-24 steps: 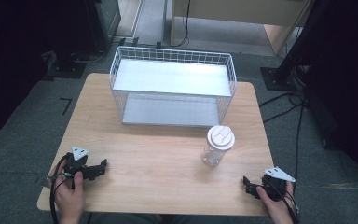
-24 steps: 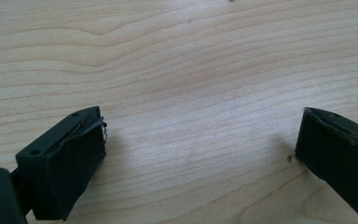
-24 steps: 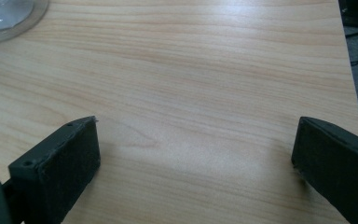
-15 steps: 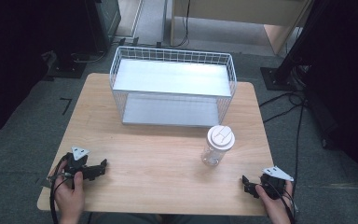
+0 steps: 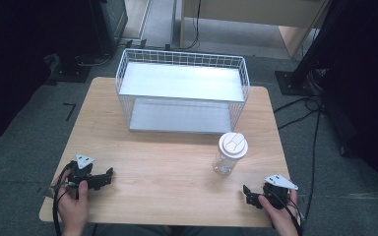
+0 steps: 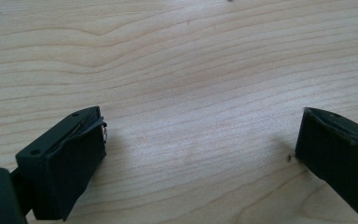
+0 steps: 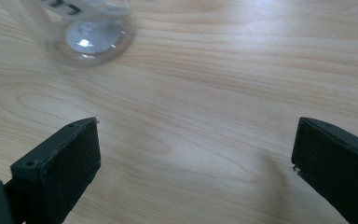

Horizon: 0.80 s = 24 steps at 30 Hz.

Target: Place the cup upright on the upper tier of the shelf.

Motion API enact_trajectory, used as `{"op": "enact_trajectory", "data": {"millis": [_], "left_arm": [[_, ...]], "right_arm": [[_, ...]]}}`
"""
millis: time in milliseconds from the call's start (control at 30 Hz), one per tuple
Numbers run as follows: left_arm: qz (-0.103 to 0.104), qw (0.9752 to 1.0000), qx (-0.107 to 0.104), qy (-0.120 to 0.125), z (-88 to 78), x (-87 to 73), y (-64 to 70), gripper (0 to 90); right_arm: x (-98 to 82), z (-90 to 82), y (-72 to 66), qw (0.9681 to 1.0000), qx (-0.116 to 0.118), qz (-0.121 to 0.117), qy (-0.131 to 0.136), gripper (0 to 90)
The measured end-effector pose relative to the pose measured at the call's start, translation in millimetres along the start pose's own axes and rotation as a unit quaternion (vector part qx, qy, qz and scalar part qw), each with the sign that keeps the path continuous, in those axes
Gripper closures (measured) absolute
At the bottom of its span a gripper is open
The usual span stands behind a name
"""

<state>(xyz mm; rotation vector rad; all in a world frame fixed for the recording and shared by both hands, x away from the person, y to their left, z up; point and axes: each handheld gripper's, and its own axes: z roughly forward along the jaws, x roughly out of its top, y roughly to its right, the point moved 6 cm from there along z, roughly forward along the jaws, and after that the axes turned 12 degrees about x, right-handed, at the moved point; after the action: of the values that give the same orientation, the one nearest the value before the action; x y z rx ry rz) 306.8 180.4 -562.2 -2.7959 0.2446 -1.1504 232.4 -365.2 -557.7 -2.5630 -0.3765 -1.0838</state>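
While both grippers sat low at the near edge of the counter (image 5: 177,162), nothing was held. Left gripper (image 5: 109,173): fingers (image 6: 60,172) spread wide in the left gripper view, bare wood grain between them, nothing touching either pad. It rested near the counter's left corner, pointing right across the wood, the hand (image 5: 73,209) wrapped around its body.

Wire basket (image 5: 128,105) stood at the far side of the counter, well beyond both sets of fingers, upright, white mesh walls.

Clear plastic cup (image 5: 229,156) with white lid stood upright on the counter, ahead of the right gripper's fingers and a bit to their left, near but apart. In the right gripper view the cup's base (image 7: 91,35) sat top left, blurred, clear of both pads.

Right gripper (image 5: 247,194): fingers (image 7: 63,168) also wide apart, only counter between them, no contact with the cup. Its hand (image 5: 278,214) gripped it at the near right edge.
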Motion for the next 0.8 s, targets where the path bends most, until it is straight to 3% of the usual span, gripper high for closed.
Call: {"op": "enact_trajectory", "data": {"millis": [533,800], "left_arm": [[0.000,1.0000,0.000,0.000,0.0,0.0,0.0,1.8],[0.001,1.0000,0.000,0.000,0.0,-0.1,-0.1,1.8]], "right_arm": [[17.5,13.7,-34.9,0.9989,0.040,-0.017,0.019,1.1],[30.5,25.9,-54.9,0.9978,0.054,-0.036,0.014,1.1]]}}
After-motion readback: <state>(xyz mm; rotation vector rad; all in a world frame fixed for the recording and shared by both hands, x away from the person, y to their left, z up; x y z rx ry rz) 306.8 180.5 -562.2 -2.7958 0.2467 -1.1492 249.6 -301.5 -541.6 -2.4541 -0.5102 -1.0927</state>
